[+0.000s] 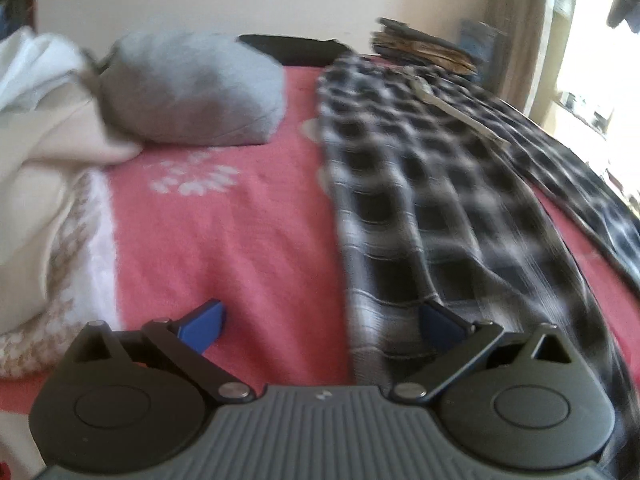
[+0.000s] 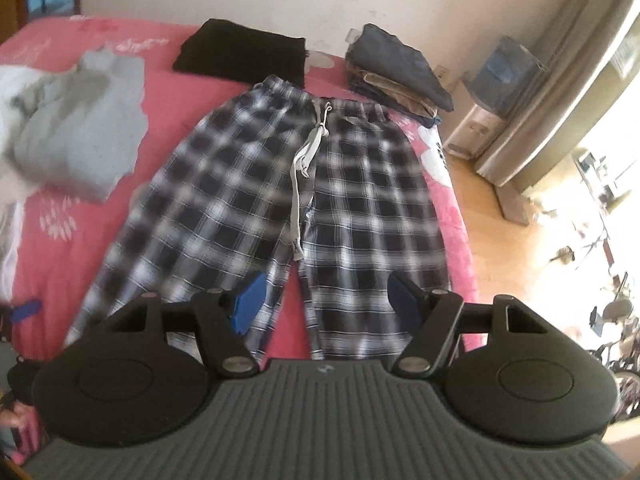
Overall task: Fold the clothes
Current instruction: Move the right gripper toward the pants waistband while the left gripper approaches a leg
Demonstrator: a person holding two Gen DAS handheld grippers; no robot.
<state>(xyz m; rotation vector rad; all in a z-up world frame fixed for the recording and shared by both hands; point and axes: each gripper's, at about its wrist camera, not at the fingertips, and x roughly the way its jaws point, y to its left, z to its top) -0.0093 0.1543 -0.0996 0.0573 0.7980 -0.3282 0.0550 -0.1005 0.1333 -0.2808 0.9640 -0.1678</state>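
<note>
Black-and-white plaid pants (image 2: 248, 200) lie spread flat on a pink bedspread (image 2: 160, 92), waistband far, both legs toward me, a grey drawstring (image 2: 310, 152) down the middle. My right gripper (image 2: 326, 306) hovers open above the leg hems, one blue finger over each leg. In the left wrist view, the pants (image 1: 420, 200) look blurred and run along the right side. My left gripper (image 1: 322, 324) is open low over the bed at the outer leg's hem. Its right fingertip (image 1: 440, 322) is over the plaid cloth and its left one over bare bedspread (image 1: 224, 240). Nothing is held.
A crumpled grey garment (image 2: 84, 132) and white and beige clothes (image 1: 36, 152) lie on the left. A folded black item (image 2: 244, 56) and a stack of folded clothes (image 2: 400, 76) sit by the far wall. The bed's right edge drops to a wooden floor (image 2: 500, 240).
</note>
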